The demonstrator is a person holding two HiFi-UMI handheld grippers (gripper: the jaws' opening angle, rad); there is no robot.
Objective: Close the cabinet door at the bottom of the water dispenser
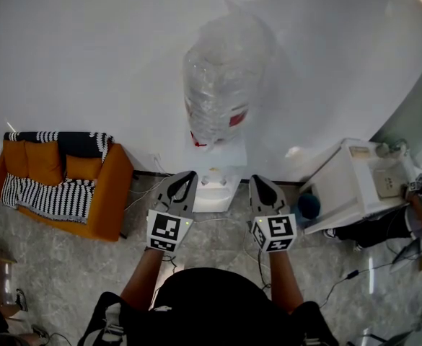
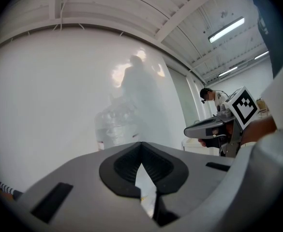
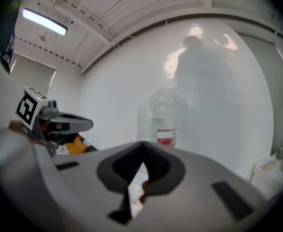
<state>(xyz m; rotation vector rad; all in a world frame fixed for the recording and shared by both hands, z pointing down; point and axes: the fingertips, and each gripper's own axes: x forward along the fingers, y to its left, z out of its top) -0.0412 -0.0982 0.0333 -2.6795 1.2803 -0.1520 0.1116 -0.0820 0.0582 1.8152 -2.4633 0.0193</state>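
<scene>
At centre frame, the left gripper (image 1: 187, 176) and right gripper (image 1: 258, 181) point at the water dispenser (image 1: 218, 184). Both have jaws together, holding nothing.

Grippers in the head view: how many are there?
2. The left gripper is left of the water dispenser, the right gripper right of it; none seems hidden.

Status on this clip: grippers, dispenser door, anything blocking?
Left hand-held gripper shut, empty; right hand-held gripper same. Both held short of water dispenser; its bottom door out of view. Nothing seen blocking.
</scene>
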